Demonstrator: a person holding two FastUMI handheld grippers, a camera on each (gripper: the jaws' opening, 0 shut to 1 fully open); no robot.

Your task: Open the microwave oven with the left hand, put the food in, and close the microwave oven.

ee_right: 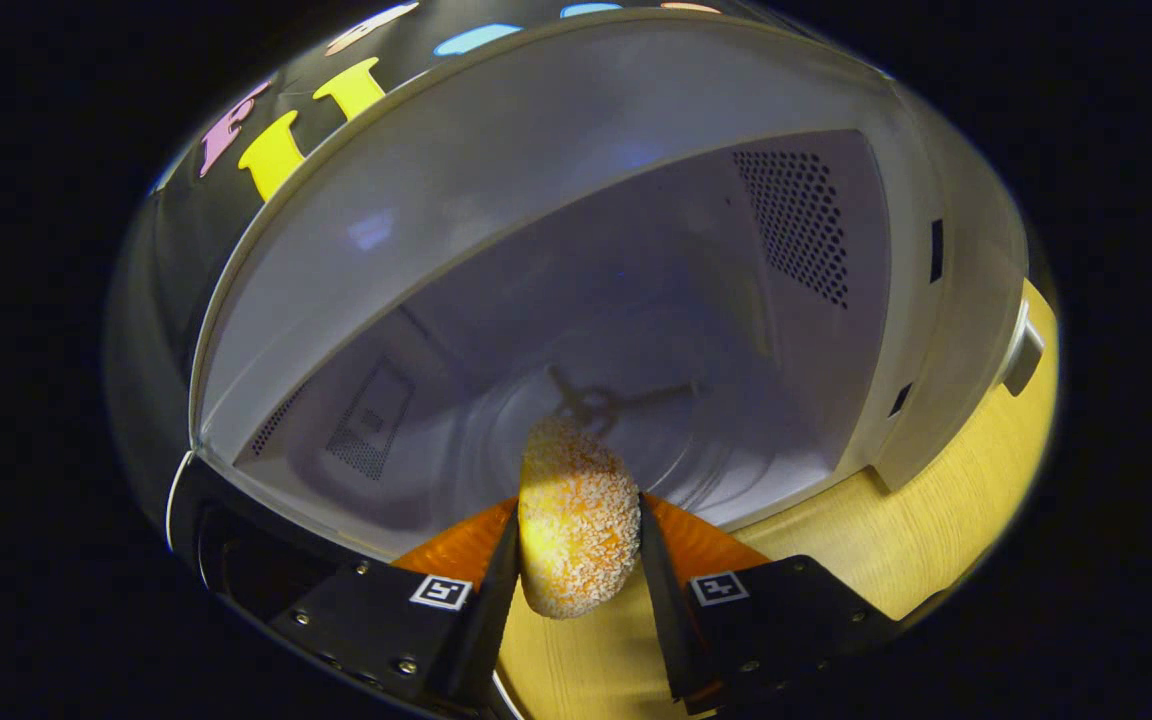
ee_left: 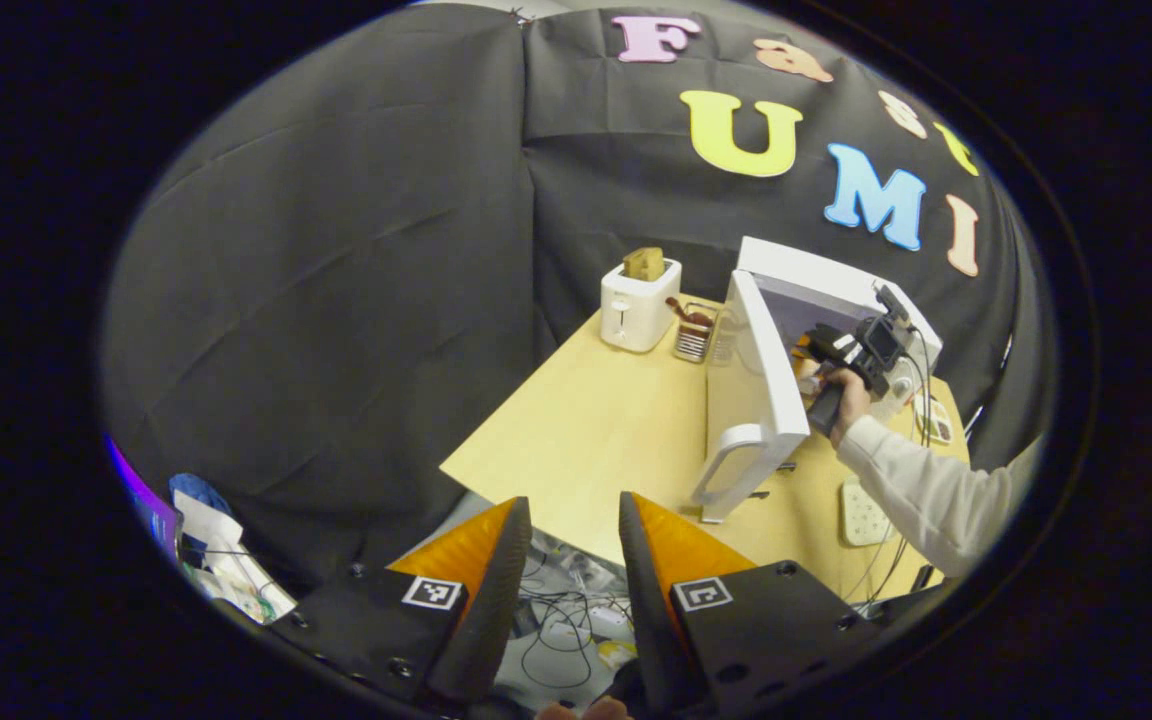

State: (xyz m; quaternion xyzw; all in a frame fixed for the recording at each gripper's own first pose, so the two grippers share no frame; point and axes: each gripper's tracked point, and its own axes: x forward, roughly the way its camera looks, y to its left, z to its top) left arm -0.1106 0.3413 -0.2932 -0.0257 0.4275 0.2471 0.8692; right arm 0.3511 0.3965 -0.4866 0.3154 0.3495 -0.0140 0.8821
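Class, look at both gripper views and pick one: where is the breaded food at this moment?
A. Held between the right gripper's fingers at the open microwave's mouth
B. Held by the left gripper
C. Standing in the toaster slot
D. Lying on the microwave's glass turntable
A. In the right gripper view both fingers of the right gripper press on the breaded food in front of the open microwave cavity; the left gripper is open and holds nothing.

Light falls from overhead and the wooden table (ee_left: 586, 430) glows warm yellow, while the black cloth around it stays dim. Inside the microwave oven (ee_right: 636, 300) it is greyer, with soft pale reflections on the ceiling and a lit side on the breaded food (ee_right: 576, 525). Both views bow strongly toward their edges, where detail goes soft and dark.
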